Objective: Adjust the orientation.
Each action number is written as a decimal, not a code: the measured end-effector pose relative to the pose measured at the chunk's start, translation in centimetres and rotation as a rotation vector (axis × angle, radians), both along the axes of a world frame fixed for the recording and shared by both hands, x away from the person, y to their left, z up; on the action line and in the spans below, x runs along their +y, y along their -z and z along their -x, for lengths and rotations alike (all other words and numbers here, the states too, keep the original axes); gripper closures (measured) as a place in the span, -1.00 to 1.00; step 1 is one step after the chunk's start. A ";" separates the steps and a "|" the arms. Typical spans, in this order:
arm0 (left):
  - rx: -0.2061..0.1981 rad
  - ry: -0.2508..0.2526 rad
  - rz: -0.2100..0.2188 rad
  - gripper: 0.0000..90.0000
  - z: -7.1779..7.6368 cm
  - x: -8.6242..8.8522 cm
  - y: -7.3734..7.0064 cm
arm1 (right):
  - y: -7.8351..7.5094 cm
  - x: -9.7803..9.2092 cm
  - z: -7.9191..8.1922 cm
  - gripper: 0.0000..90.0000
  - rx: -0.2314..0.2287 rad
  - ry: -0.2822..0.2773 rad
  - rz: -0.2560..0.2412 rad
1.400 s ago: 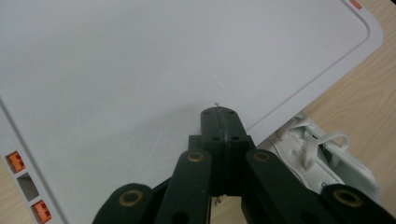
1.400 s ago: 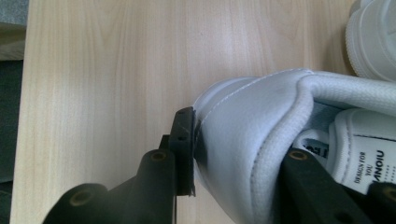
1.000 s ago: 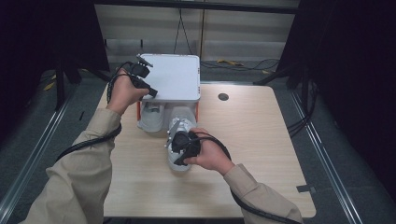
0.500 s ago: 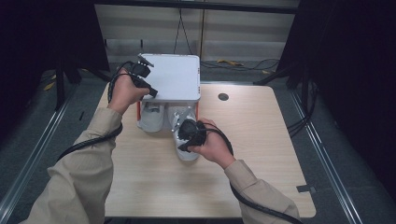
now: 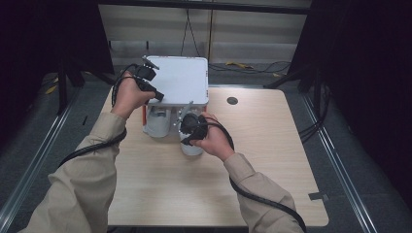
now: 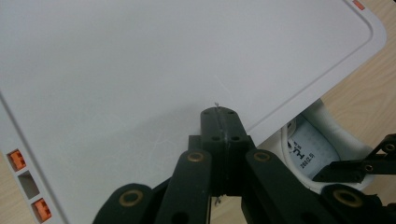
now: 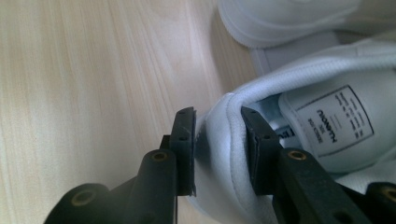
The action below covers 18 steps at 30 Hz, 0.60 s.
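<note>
The right gripper [image 7: 215, 140], clamped on the white shoe's [image 7: 280, 135] heel, has moved it toward the lid [image 6: 163, 70] the left gripper [image 6: 219, 122] pinches, over the wooden table [image 5: 272, 160].

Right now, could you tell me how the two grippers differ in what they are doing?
The left gripper has its jaws closed together at the edge of the white lid, pinching it; the right gripper has its jaws apart, clamped on the heel collar of a white shoe. The left gripper sits higher, at the box; the right gripper is low, near the table. Both are black, hand-held and trail cables.
</note>
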<state>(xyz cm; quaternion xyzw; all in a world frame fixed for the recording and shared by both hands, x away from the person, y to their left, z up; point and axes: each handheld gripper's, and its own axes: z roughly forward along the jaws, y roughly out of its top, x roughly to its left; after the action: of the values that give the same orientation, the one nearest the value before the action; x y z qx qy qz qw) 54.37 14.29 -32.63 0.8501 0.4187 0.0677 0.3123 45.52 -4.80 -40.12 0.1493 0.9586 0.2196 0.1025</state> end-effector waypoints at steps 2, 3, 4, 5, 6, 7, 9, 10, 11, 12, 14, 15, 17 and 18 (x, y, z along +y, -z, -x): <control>-0.003 0.003 -0.002 1.00 0.1 -0.1 0.0 | 0.0 0.3 -0.4 0.54 -0.010 -0.004 0.022; -0.006 0.004 -0.004 1.00 0.1 -0.1 0.0 | 0.0 0.2 -0.6 0.54 -0.011 -0.004 0.024; -0.006 0.005 -0.003 1.00 0.1 -0.1 0.0 | -0.1 0.1 -1.0 0.54 -0.016 -0.001 0.025; -0.004 0.007 0.000 1.00 0.0 0.0 0.0 | 0.0 -0.1 -1.4 0.53 -0.017 -0.006 0.013; -0.003 0.006 0.001 1.00 0.0 0.0 0.0 | 0.0 -0.2 -1.7 0.53 -0.017 0.006 0.001; -0.001 0.006 0.003 1.00 0.0 0.0 0.0 | 0.1 -0.2 -1.9 0.53 -0.034 0.011 -0.004; -0.003 0.006 0.003 1.00 0.0 0.0 0.0 | 0.1 -0.2 -2.3 0.52 -0.035 0.022 -0.013; -0.003 0.004 0.006 1.00 0.0 -0.1 0.1 | 0.1 0.0 -2.5 0.52 -0.035 0.026 -0.017; -0.004 0.008 -0.003 1.00 0.0 -0.1 0.0 | 0.1 0.2 -2.5 0.53 -0.037 0.027 -0.011; -0.005 0.009 -0.002 1.00 0.0 0.0 0.0 | 0.2 0.6 -2.6 0.53 -0.043 0.024 -0.004; -0.005 0.009 0.006 1.00 0.0 0.0 0.1 | 0.2 1.0 -2.7 0.54 -0.057 0.006 0.002; -0.002 0.012 0.009 1.00 0.0 0.0 0.1 | 0.2 1.1 -2.8 0.54 -0.061 0.008 0.004; -0.003 0.013 0.011 1.00 -0.1 0.1 0.1 | 0.2 1.3 -2.8 0.54 -0.066 -0.011 0.014; -0.002 0.013 0.014 1.00 -0.1 0.1 0.1 | 0.3 1.3 -2.9 0.54 -0.070 -0.017 0.016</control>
<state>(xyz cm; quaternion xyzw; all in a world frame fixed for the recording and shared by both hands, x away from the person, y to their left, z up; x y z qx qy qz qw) 54.43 14.43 -32.74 0.8504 0.4134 0.0635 0.3192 48.43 -3.48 -40.37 0.1328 0.9574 0.2178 0.1352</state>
